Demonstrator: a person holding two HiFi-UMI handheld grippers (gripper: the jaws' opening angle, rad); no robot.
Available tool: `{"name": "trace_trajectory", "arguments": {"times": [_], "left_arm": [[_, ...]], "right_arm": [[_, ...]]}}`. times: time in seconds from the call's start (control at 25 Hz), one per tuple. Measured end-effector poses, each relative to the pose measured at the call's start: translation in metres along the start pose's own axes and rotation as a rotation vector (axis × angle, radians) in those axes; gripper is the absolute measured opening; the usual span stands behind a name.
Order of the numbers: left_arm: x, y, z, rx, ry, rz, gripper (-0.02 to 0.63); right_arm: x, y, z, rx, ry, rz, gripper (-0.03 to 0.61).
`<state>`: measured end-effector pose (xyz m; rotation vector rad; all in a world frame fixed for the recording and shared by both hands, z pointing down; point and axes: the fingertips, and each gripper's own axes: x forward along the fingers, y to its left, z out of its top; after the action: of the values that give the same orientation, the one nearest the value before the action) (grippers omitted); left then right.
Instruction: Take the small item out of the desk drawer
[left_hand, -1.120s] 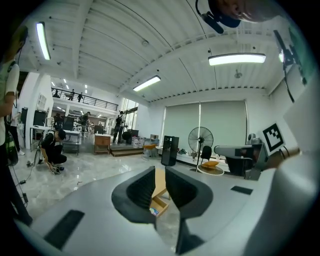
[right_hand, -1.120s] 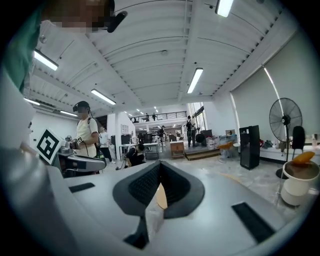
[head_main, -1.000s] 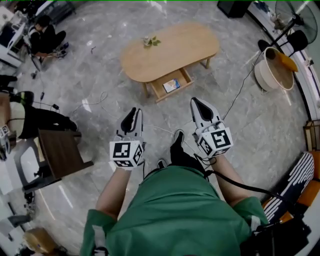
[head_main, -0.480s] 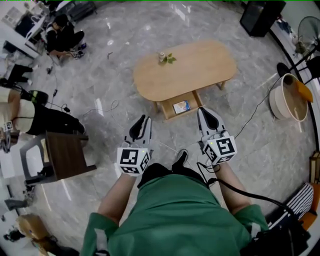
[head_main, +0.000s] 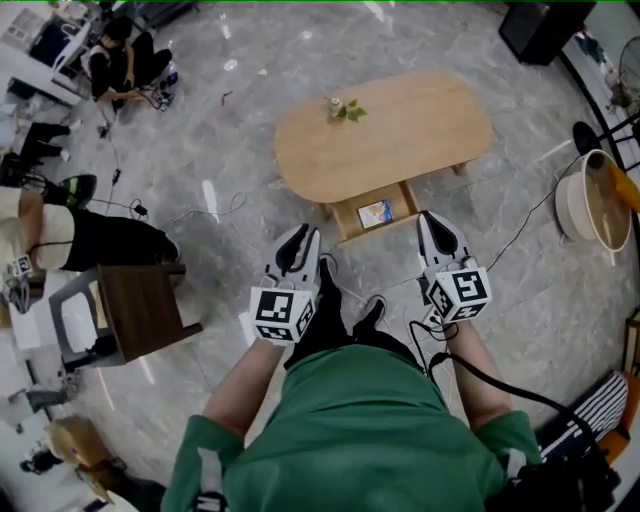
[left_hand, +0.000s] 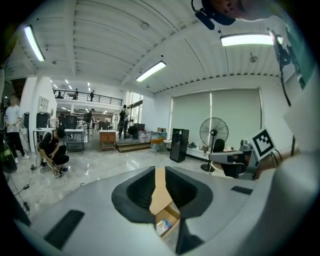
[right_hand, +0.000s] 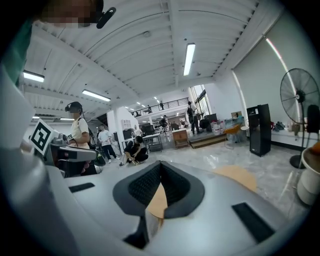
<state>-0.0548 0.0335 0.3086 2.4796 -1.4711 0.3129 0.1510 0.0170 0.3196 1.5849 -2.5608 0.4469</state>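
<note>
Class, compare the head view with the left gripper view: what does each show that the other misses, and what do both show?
Head view only: the plant on the table and the wearer's green shirt. Left gripper view only: the ceiling lights and the balcony. Both: the table, its open drawer with the item inside, and a crouching person.

Three views, one oval light-wood table (head_main: 400, 125)

From the head we look steeply down on it across the grey marble floor (head_main: 240, 130). The cameras on our left gripper (head_main: 300, 240) and right gripper (head_main: 437, 222) look nearly level along their jaws, each catching that same tabletop.
</note>
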Motion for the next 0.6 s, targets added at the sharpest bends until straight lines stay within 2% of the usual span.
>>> {"name": "trace_trajectory", "arguments": {"times": [0.6], "left_arm": [[0.116, 0.066, -0.016, -0.003, 0.11, -0.234, 0.075]], "right_arm": [[0.096, -0.069, -0.048, 0.045, 0.199, -0.213, 0.023]]}}
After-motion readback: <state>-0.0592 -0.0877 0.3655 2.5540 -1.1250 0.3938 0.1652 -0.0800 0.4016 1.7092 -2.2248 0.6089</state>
